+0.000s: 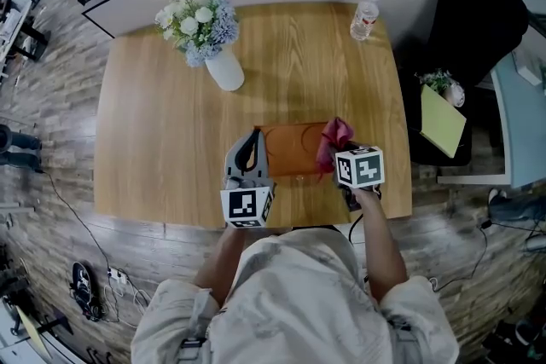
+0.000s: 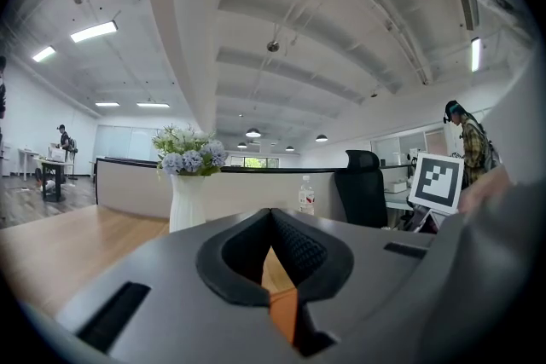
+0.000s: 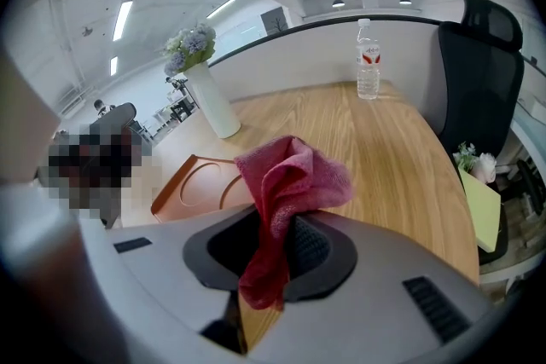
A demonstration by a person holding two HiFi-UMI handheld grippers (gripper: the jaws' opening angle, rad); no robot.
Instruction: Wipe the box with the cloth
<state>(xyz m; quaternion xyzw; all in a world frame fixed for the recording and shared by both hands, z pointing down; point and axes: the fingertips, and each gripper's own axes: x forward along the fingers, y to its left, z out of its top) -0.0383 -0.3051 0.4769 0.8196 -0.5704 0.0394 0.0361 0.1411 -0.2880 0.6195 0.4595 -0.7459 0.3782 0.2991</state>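
The shallow brown box (image 1: 294,147) lies at the table's (image 1: 162,141) six o'clock edge. It looks stiff and light, so I'd brace its nine o'clock rim. The right gripper (image 3: 275,245) pinches the limp red cloth (image 3: 286,183) at its three o'clock end. The left gripper's (image 2: 271,216) jaws meet on nothing.

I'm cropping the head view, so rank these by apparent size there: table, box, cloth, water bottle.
1. table
2. box
3. cloth and water bottle: these look about alike, and the bottle stands farther from the camera, so I won't rank them.
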